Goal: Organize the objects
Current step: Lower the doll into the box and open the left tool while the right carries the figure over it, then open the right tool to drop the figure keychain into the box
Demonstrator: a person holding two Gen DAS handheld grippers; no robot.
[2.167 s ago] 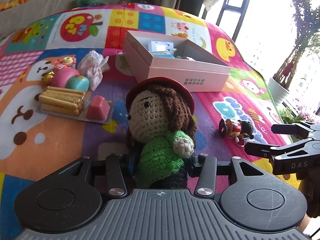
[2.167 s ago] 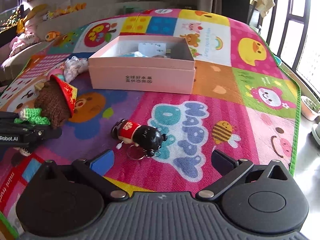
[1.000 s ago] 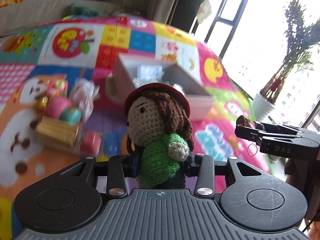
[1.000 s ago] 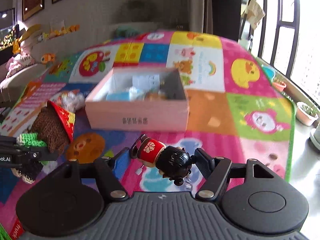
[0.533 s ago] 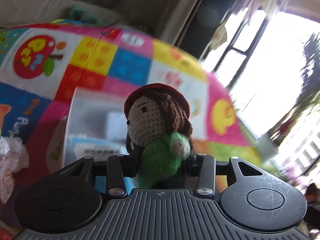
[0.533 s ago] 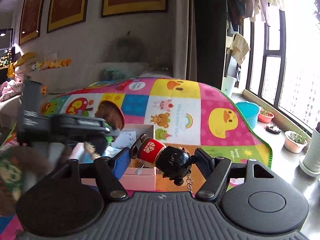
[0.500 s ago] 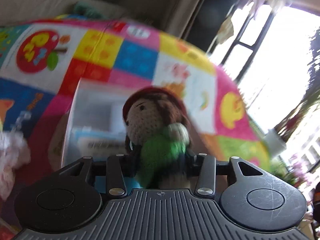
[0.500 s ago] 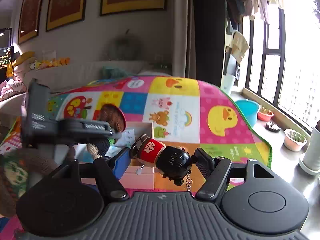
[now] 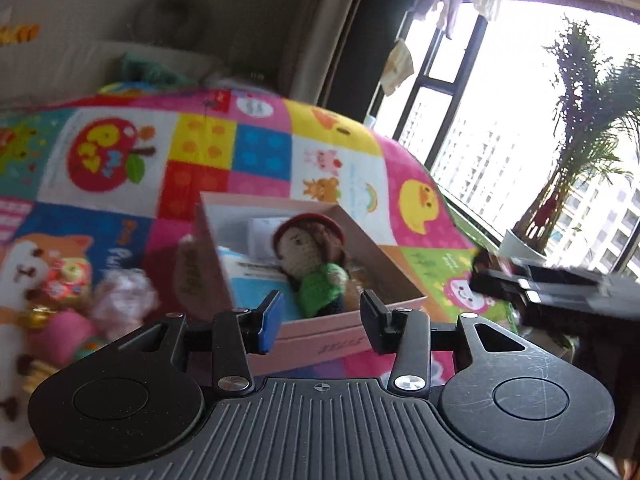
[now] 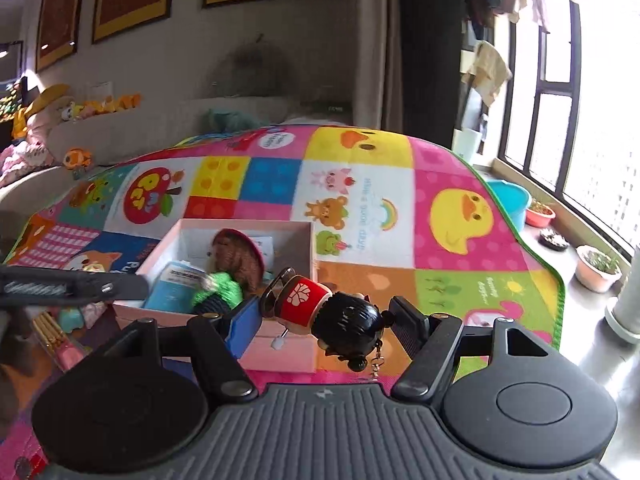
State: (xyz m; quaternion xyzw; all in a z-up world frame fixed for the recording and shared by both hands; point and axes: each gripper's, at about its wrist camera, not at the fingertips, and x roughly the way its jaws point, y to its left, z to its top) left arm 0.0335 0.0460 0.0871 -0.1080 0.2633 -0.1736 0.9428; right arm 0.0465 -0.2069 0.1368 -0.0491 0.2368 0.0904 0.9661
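The pink cardboard box (image 9: 320, 326) sits open on the patchwork play mat (image 9: 200, 148), near the mat's middle. Inside it lies the crochet doll (image 9: 310, 258), with a red hat, brown hair and green top. The left gripper (image 9: 322, 316) stands parted and empty above the box's near wall. Only the right wrist view shows the right gripper (image 10: 322, 318) clamping the black-haired keychain figurine (image 10: 328, 314).

Crochet doll (image 9: 314, 266): red hat, brown hair, beige face, green top, ahead of the left gripper (image 9: 322, 322). Box (image 9: 320, 340) pale pink outside, white inside. Figurine (image 10: 332, 314) between the right gripper's (image 10: 326, 320) fingers: red body with white flower, glossy black hair. Mat (image 10: 360, 196): multicolour cartoon squares, yellow duck on pink dots.
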